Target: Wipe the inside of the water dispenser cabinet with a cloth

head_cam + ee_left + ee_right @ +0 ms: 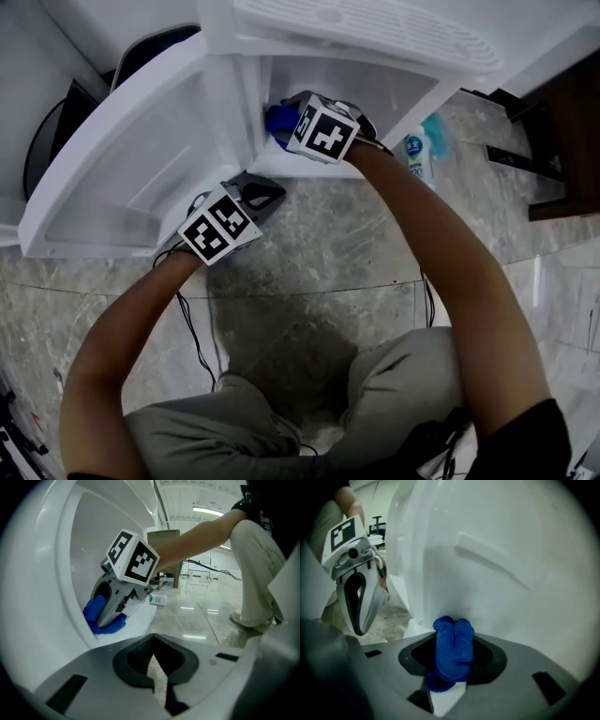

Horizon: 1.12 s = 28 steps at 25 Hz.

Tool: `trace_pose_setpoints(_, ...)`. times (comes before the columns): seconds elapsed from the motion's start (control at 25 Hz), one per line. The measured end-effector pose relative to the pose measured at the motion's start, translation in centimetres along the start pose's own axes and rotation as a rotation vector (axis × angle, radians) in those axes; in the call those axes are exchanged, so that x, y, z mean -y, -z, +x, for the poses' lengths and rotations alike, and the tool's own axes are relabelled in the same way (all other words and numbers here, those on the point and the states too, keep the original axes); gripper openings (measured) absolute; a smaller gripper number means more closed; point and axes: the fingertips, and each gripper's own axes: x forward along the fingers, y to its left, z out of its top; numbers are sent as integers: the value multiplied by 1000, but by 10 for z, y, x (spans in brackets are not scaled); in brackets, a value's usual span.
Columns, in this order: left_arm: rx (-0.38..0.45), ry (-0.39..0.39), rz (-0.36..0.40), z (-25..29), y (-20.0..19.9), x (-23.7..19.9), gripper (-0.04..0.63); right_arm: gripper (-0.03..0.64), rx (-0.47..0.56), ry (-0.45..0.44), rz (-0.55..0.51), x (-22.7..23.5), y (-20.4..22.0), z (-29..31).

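The white water dispenser cabinet (375,89) stands with its door (122,178) swung out to the left. My right gripper (275,129) reaches into the cabinet's lower left corner, shut on a bunched blue cloth (277,120). In the right gripper view the cloth (452,646) bulges out between the jaws of that gripper (451,665) and presses against the white inner wall (511,573). My left gripper (272,194) is shut and empty, just outside the cabinet by the door's lower edge. The left gripper view shows its closed jaws (157,670), the right gripper (105,616) and the cloth (96,616).
A spray bottle (415,155) lies on the marble floor to the right of the cabinet, and also shows as the bottle (158,600) in the left gripper view. Black cables (192,328) run over the floor near the person's knees. Dark furniture (562,141) stands at the far right.
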Motion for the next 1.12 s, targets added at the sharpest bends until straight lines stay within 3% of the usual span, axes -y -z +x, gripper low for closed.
trace_pose_setpoints(0.2,18,2,38,13,-27,2,5,158,29,-67,-7,-26,2,-20)
trace_pose_setpoints(0.32,11,6,52,18,-32,4,5,158,67,-18,46,-16,4,-34)
trace_pose_setpoints(0.4,4,13,57,20,-31,7,5,158,147,67,133,6,-3,-49)
trace_pose_setpoints(0.48,-4,17,59,20,-27,9,5,158,323,197,259,41,-21,-77)
trace_pose_setpoints(0.56,-15,15,56,19,-21,9,5,158,585,325,373,75,-53,-123)
trace_pose_setpoints(0.64,-22,12,54,19,-17,8,5,158,826,426,422,96,-86,-173)
trace_pose_setpoints(0.72,-24,7,53,17,-15,6,5,158,965,471,465,101,-109,-202)
trace_pose_setpoints(0.84,-14,-2,48,13,-17,4,5,158,1038,484,562,96,-119,-202)
trace_pose_setpoints(1.12,-9,8,27,5,-10,9,5,156,1037,544,545,105,-129,-188)
